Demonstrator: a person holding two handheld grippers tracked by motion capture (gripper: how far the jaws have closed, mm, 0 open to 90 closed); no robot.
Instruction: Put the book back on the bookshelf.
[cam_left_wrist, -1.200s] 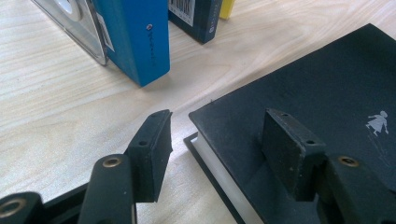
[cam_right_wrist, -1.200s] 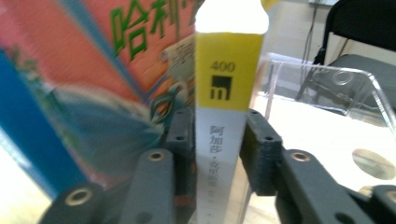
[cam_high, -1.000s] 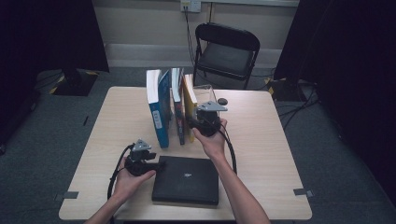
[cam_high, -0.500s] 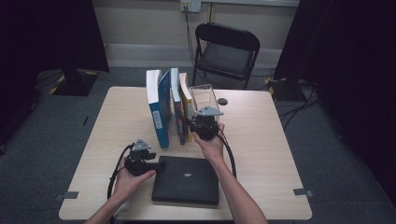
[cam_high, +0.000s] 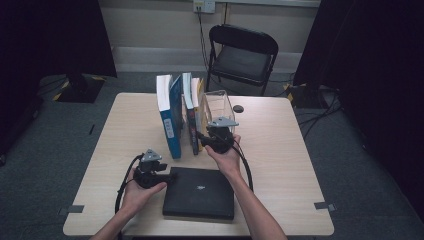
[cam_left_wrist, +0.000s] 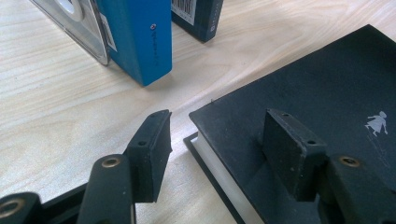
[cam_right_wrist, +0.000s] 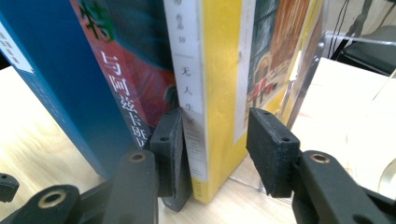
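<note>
Upright near the table's centre, the yellow book is stood as the last volume in a short row, at about twelve o'clock from the right gripper. Its spine is straddled by that gripper's jaws: the left pad is wedged into the gap between the yellow book and the red-covered book, while the other pad is held just clear of the yellow cover, so a sliver of space is seen there. These jaws have just been opening again after a brief squeeze, with the yellow book between them. A clear acrylic bookend is set against the far side of the yellow book, at roughly one o'clock from the gripper. At ten o'clock, beyond the red-covered book, a blue book is stood on end.

Closer to the person, at six o'clock from the row, a black book is laid flat on the wooden table. Its near left corner is straddled by the left gripper, whose jaws are held apart: one pad is seen beside the book's edge over the tabletop, the other above the black cover. Whether that pad rests on the cover cannot be told. A small dark round object is seen at two o'clock from the bookend.
</note>
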